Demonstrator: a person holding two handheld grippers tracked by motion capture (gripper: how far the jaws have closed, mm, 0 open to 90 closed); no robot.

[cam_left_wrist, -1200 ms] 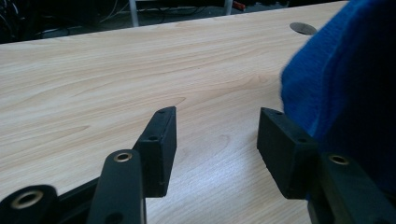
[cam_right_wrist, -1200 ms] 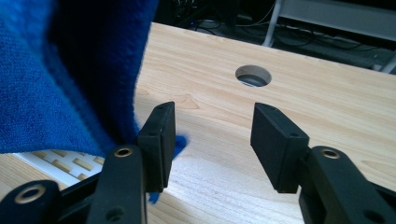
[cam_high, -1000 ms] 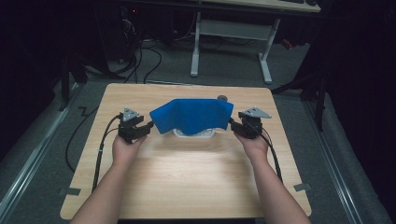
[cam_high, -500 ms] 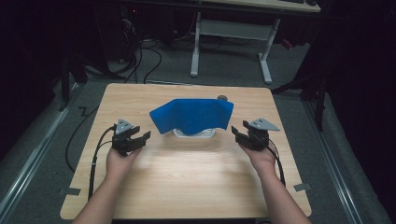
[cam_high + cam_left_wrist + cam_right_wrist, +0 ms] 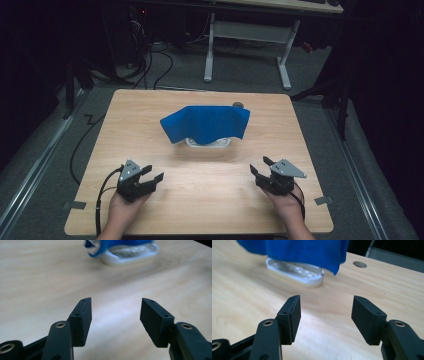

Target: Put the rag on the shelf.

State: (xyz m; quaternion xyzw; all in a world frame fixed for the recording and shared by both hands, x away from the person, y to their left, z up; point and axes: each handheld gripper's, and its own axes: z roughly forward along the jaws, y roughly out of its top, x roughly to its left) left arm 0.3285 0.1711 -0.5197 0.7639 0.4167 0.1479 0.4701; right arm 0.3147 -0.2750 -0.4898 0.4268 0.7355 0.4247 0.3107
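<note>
Resting near the bench's (image 5: pixel 210 200) front-left corner, the left claw (image 5: pixel 152 177) gapes wide, empty, its jaws having just been opening. The blue cloth (image 5: pixel 207 125) drapes the white tray (image 5: pixel 207 143) mid-bench. The right claw (image 5: pixel 260 167), front-right, likewise just opened wide, empty.

A light wooden table (image 5: pixel 200 200) stands on grey carpet (image 5: pixel 320 120) in a dim room whose edges fall into darkness. Beyond the table's far edge stand the white legs of a desk (image 5: pixel 250 32), with black cables (image 5: pixel 150 65) looped on the floor beside them. Metal rails (image 5: pixel 35 165) run along both sides.
</note>
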